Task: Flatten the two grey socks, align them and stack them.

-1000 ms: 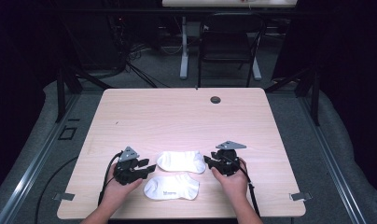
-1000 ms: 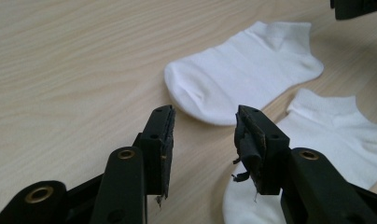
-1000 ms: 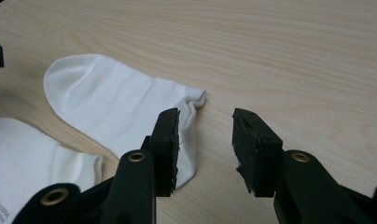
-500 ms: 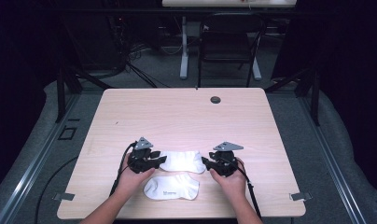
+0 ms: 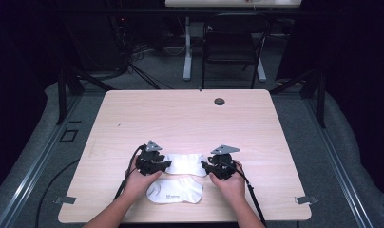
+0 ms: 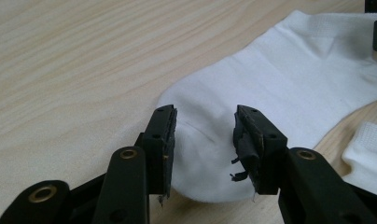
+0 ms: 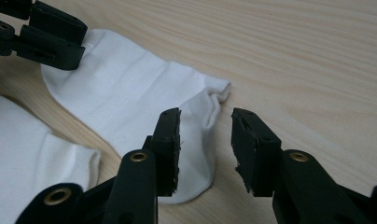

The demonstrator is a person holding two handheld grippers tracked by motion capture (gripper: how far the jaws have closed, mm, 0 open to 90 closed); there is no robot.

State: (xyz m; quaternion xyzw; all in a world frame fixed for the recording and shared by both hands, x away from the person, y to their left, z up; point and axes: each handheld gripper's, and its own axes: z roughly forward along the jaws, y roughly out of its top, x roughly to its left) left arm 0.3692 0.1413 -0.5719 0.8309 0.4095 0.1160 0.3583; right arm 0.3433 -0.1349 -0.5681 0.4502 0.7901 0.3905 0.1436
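High view: pale wooden table [image 5: 190, 118] at centre, dark room behind; left gripper [image 5: 153, 162] and right gripper [image 5: 220, 166] gape over the upper sock [image 5: 186, 164].

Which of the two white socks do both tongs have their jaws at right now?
The far sock, the one farther from the person. The left tongs stand open at one end, the right tongs open at the other. The near sock lies untouched.

Table evenly lit, surroundings dark, soft shadows, near jaws slightly blurred
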